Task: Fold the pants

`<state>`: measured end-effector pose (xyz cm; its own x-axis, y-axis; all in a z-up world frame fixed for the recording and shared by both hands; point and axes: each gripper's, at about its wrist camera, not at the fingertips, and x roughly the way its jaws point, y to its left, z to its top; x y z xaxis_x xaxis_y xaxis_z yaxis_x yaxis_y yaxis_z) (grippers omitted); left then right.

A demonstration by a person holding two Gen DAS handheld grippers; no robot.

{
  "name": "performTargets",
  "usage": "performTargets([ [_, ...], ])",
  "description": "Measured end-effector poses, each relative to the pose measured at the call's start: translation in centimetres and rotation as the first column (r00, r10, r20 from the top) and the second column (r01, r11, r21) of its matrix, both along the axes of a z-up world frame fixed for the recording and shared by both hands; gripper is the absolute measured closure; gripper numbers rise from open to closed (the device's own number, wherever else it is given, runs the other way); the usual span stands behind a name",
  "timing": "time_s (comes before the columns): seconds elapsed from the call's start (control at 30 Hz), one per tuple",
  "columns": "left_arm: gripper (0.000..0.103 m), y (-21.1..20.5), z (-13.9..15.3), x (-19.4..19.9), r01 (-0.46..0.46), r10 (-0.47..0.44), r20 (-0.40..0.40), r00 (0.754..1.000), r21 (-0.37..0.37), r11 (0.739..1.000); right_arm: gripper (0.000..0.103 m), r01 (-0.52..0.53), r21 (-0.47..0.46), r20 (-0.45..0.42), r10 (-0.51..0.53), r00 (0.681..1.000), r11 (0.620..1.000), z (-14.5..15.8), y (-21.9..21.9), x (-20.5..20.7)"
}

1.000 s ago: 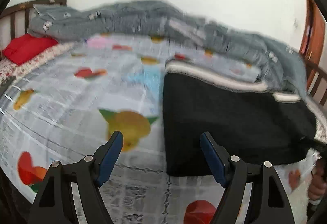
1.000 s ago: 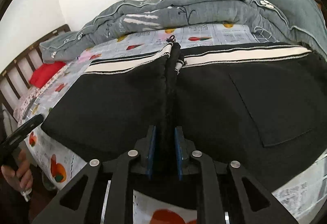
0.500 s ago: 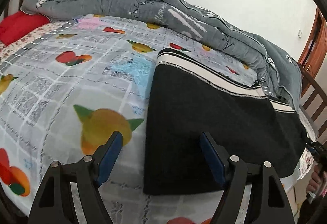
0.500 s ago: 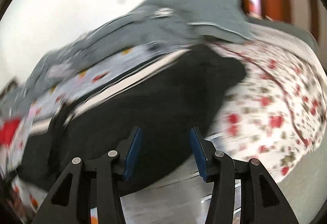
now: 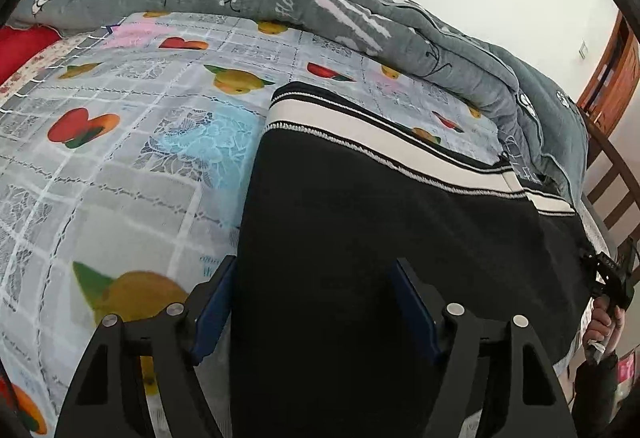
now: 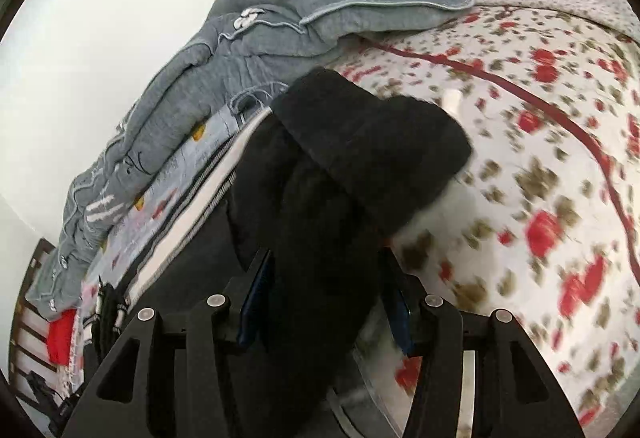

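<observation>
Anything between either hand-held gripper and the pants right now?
Nothing visible. The left hand-held gripper is open with the black pants lying directly between and ahead of its fingers. The right hand-held gripper is open, with a bunched fold of the pants between its fingers.

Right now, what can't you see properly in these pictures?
- Left wrist view: the near end of the black pants runs off the bottom edge, behind the left claw.
- Right wrist view: the flowered sheet is motion-blurred; pants fabric hides the right claw tips.
</observation>
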<state>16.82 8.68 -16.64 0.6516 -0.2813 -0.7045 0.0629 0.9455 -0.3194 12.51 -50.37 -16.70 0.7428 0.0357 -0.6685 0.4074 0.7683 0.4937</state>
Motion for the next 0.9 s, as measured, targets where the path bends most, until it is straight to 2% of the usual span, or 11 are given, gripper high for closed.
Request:
performTargets([
  [0.07,0.035,0.1,-0.1,0.5,-0.014,0.014,-0.002,1.000,-0.008,1.000,0.050,0.012,-0.002,-0.014,-0.012,1.000,1.000,0.4,0.2,0.6],
  [0.13,0.043,0.1,-0.2,0.7,-0.031,0.031,-0.006,1.000,-0.005,1.000,0.050,0.025,-0.027,-0.024,-0.026,0.999,0.999,0.9,0.6,1.0],
  [0.17,0.047,0.0,-0.2,1.0,-0.041,0.041,-0.012,0.999,0.002,0.999,0.059,0.032,-0.054,-0.032,-0.033,0.999,0.998,1.3,1.1,1.1],
  [0.2,0.057,0.1,-0.1,1.0,-0.055,0.055,-0.018,0.998,0.007,0.998,0.067,0.034,-0.090,-0.033,-0.037,0.999,0.995,1.8,1.5,1.1],
  [0.3,0.084,1.0,0.0,1.2,-0.078,0.077,-0.033,0.996,-0.023,0.997,0.078,0.015,-0.163,0.001,-0.015,1.000,0.987,3.6,2.6,0.9],
  [0.33,0.089,1.4,0.1,1.2,-0.073,0.072,-0.029,0.997,-0.056,0.996,0.081,0.012,-0.190,0.016,-0.009,1.000,0.982,4.4,3.1,0.8],
  [0.43,0.091,2.6,0.4,1.3,-0.067,0.066,-0.012,0.998,-0.146,0.987,0.086,0.003,-0.297,0.059,0.015,0.998,0.955,7.0,5.4,1.3],
  [0.63,0.092,3.9,1.1,1.9,-0.068,0.073,0.019,0.997,-0.201,0.977,0.087,-0.020,-0.481,0.123,0.089,0.988,0.876,12.5,12.0,3.5],
  [0.77,0.092,6.2,2.7,2.7,-0.085,0.095,0.037,0.995,-0.202,0.976,0.088,-0.040,-0.514,0.176,0.151,0.973,0.857,15.7,15.8,4.7],
  [0.9,0.092,9.9,3.7,2.9,-0.153,0.163,0.055,0.985,-0.150,0.977,0.088,-0.085,-0.499,0.227,0.224,0.948,0.863,17.3,19.0,5.7],
])
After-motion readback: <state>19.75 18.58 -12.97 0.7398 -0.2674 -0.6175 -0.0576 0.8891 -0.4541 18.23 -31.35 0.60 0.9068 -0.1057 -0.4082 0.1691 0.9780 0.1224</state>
